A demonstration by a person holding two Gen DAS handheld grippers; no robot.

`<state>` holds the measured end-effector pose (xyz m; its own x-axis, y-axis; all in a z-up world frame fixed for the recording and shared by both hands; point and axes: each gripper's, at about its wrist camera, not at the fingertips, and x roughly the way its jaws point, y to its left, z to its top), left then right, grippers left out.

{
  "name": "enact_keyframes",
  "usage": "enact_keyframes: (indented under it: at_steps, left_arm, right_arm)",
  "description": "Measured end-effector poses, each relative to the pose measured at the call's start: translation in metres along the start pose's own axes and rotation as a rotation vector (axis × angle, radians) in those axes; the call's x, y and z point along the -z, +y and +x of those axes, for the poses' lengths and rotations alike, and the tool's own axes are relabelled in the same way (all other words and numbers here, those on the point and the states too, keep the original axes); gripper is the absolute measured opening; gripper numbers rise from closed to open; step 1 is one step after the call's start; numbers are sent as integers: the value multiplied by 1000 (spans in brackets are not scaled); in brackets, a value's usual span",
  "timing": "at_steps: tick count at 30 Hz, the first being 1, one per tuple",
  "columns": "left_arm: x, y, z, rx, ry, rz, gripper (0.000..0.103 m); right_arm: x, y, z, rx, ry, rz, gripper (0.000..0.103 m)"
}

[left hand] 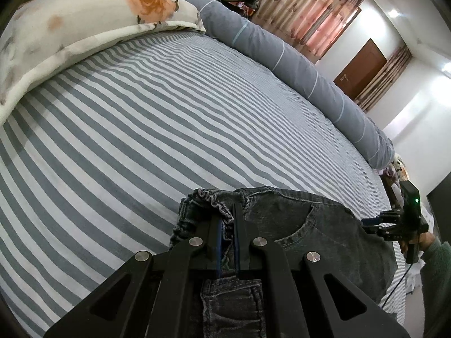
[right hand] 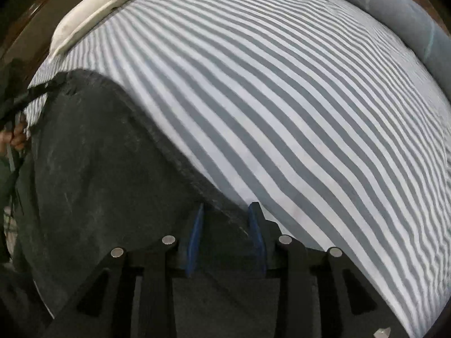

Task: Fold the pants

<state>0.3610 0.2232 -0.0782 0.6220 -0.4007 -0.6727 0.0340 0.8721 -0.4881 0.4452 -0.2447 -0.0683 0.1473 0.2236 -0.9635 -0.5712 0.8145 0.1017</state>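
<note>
Denim pants [left hand: 296, 225] lie on the bed [left hand: 141, 126]; our left hand-held gripper [left hand: 227, 219] pinches the waistband, right hand-held gripper [right hand: 227, 217] open astride the hem; we should lift evenly.

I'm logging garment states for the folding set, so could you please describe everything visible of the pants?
The pants are dark grey, faded denim with paler stitching, a curved pocket seam and a gathered elastic waistband. They lie on the striped bedsheet, near its edge. The left gripper is shut on the waistband, bunching it. In the right wrist view the fabric spreads broad and mostly flat, its seamed edge running diagonally; the right gripper stands open astride that edge, not yet clamped.
</note>
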Motion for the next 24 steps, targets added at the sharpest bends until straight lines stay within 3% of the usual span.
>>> enact_keyframes:
  at_steps: [5,7,10,15,18,24]
  left_arm:
    - [-1,2,6,-12,14,-10,7]
    - [-1,1,6,-16,15,-12,7]
    - [-2,0,7,-29,16,-10,7]
    - [-3,-4,4,-46,12,-26,7]
    - [-6,-6,-2,-39,5,-44,7]
    - [-8,-14,-37,7,-33,-53,6]
  right_arm:
    - [-3,13,5,27,-11,-42,20]
    - [-1,24,3,66,-23,-88,9]
    - [0,43,4,164,-22,-144,5]
    - [-6,72,-3,450,-65,-220,3]
    - [-8,86,-13,533,-82,-210,3]
    - [18,99,-69,554,-161,-155,3]
